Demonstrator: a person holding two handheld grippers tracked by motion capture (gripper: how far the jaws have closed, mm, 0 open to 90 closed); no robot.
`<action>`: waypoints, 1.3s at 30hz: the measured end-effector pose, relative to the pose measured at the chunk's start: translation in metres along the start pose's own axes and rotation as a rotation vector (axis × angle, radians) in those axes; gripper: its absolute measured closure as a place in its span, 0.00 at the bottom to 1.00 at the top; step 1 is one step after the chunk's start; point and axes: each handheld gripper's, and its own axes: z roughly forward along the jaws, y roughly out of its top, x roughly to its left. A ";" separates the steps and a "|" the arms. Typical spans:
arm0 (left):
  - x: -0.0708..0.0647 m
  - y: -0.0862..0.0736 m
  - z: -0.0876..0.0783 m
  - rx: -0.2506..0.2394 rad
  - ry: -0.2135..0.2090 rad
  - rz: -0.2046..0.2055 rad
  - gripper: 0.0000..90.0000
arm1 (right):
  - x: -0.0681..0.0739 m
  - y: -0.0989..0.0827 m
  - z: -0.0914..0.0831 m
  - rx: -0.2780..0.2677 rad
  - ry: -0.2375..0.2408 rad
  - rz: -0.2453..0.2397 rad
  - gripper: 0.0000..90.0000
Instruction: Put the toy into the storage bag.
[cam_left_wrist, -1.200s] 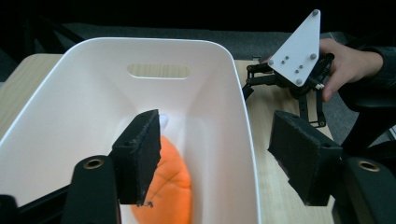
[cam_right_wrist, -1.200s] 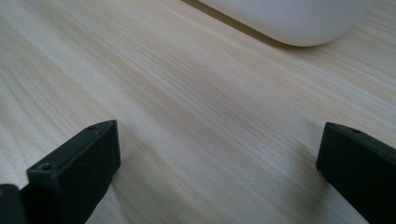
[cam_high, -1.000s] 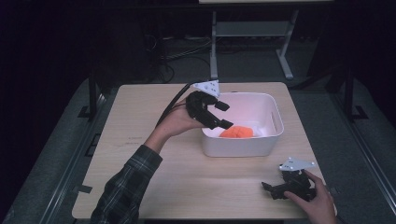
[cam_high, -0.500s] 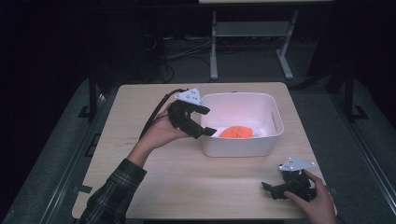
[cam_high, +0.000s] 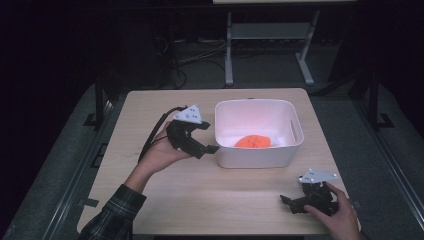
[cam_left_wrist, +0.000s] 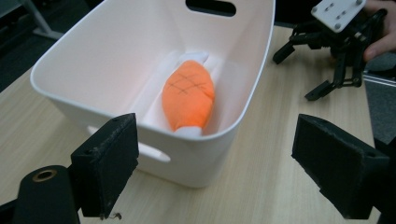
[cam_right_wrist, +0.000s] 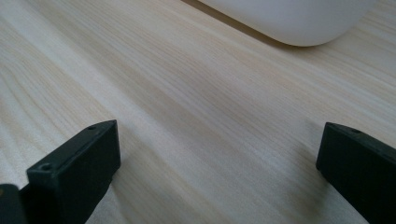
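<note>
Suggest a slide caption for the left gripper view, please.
Left gripper open before the white tub holding an orange plush toy.

i'm working at a pale wooden worktop (cam_high: 200, 200) that is sitting on dark grey flooring (cam_high: 65, 165). beyond its far edge a white metal stand (cam_high: 265, 35) is standing beside tangled black cables (cam_high: 185, 60).
</note>
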 end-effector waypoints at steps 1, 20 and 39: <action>0.000 -0.002 0.000 0.000 0.005 -0.001 0.15 | 0.000 0.000 0.000 0.001 0.000 0.001 0.00; -0.009 -0.054 -0.011 -0.023 0.065 -0.076 0.15 | 0.000 0.000 0.000 0.000 0.000 0.001 0.00; -0.024 -0.091 -0.018 -0.021 0.126 -0.104 0.16 | 0.000 0.000 0.000 0.001 -0.002 0.000 0.00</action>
